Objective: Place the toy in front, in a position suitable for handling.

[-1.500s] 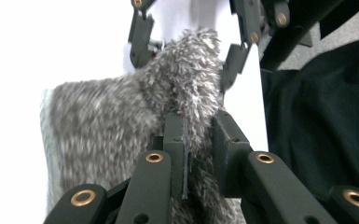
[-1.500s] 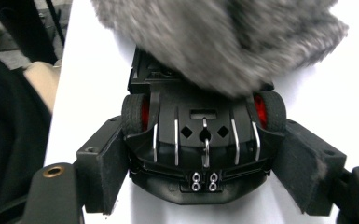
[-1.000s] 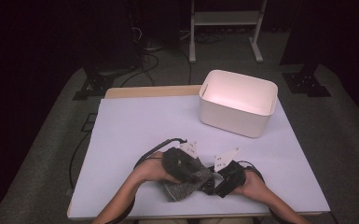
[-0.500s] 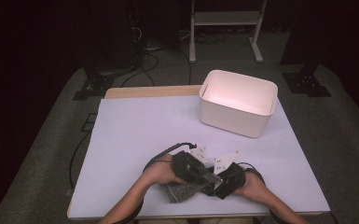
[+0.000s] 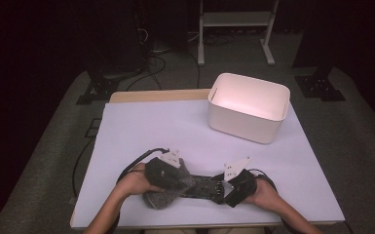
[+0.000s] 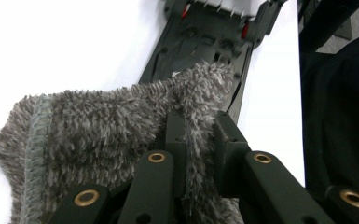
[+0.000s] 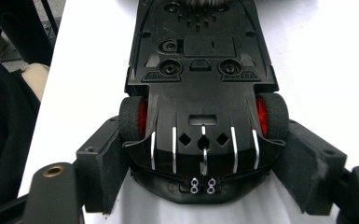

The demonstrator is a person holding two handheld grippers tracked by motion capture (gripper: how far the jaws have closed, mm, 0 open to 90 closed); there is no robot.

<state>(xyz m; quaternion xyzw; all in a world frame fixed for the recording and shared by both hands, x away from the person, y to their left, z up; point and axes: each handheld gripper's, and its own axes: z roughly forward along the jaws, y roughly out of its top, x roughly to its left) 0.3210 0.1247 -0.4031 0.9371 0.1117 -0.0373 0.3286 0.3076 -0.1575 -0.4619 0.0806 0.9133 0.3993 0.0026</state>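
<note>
The left hand-held gripper, clamped on the fluffy grey cloth, has slid inward over the upturned black toy car pinched by the right hand-held gripper, so wiping is under way

Over the last second the left gripper has shifted slightly toward the near table edge and to the person's left, carrying the grey fleecy cloth with it along the upturned toy car. The gap between it and the right gripper has widened, exposing more of the car's black underside between them. The left forearm now lies lower in the high view.
</note>
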